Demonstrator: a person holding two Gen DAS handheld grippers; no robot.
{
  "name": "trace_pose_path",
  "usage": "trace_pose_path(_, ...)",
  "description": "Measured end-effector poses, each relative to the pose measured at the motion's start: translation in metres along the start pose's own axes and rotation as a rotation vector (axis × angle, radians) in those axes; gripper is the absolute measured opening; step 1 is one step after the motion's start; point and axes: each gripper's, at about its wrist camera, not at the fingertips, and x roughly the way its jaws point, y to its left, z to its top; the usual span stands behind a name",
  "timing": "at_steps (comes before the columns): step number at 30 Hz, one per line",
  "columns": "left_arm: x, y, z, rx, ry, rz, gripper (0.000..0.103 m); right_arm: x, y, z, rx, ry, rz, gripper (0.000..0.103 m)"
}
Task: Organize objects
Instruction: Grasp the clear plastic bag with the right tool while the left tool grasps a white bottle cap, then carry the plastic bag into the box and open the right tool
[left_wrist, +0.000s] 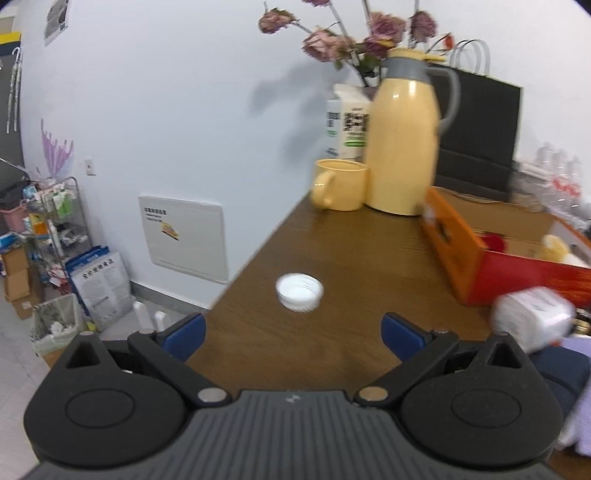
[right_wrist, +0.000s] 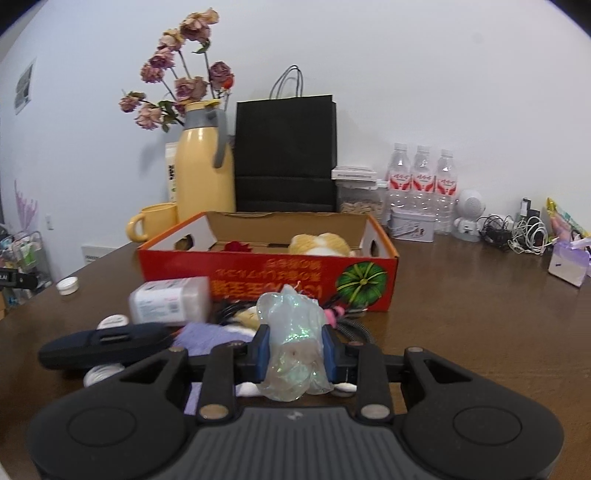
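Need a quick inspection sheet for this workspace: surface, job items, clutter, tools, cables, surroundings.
Surface: dark wooden table, crowded at the back.
Job's things: open orange cardboard box holding a plush toy and a red item; iridescent plastic bag; white cap lying alone on the table.
Clutter: yellow thermos, yellow mug, black paper bag, three water bottles, small tin.
Tools: left tool open, empty, aimed at the cap; right tool shut on the bag.
Cables: tangled cords at the back right.
Surroundings: white wall, dried flowers, wire shelf on the floor.
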Motion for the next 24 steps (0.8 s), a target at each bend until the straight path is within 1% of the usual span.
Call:
trace_pose_path(4, 0.038, 0.008, 0.01, 0.007, 0.031, 0.03, 0.103, 0.011, -0.004, 0.005, -0.001, 0.001, -0.023, 0.027)
trace_pose_path(7, 0.064, 0.005, 0.015, 0.04, 0.052, 0.049, 0.103, 0.018, -0.004, 0.008, -0.006, 0.004, -0.033, 0.027)
trace_pose_path(9, 0.08, 0.002, 0.018, 0.051, 0.074, 0.034, 0.099, 0.022, -0.004, 0.009, -0.009, 0.008, -0.038, 0.027)
trace_pose_path(11, 0.092, -0.001, 0.02, 0.057, 0.099, 0.019, 0.087, 0.026, -0.005, 0.01, -0.013, 0.013, -0.042, 0.027)
trace_pose_path(12, 0.097, -0.002, 0.021, 0.057, 0.112, 0.018, 0.086, 0.028, -0.005, 0.011, -0.015, 0.015, -0.042, 0.027)
trace_pose_path(13, 0.101, -0.002, 0.021, 0.055, 0.125, 0.02, 0.081, 0.029, -0.005, 0.011, -0.016, 0.016, -0.043, 0.027)
trace_pose_path(14, 0.104, -0.003, 0.022, 0.049, 0.134, 0.013, 0.068, 0.031, -0.005, 0.011, -0.017, 0.017, -0.043, 0.027)
trace_pose_path(15, 0.105, -0.003, 0.022, 0.045, 0.134, 0.0, 0.062, 0.032, -0.005, 0.012, -0.018, 0.018, -0.041, 0.027)
trace_pose_path(16, 0.103, -0.002, 0.021, 0.041, 0.128, -0.016, 0.044, 0.033, -0.005, 0.012, -0.019, 0.02, -0.041, 0.027)
trace_pose_path(17, 0.101, -0.003, 0.021, 0.046, 0.121, -0.017, 0.041, 0.035, -0.005, 0.011, -0.02, 0.022, -0.039, 0.027)
trace_pose_path(20, 0.096, -0.008, 0.019, 0.069, 0.104, -0.029, 0.041, 0.037, -0.006, 0.01, -0.017, 0.027, -0.034, 0.027)
trace_pose_path(24, 0.083, -0.015, 0.02, 0.071, 0.072, -0.04, 0.041, 0.036, -0.007, 0.009, -0.014, 0.024, -0.03, 0.027)
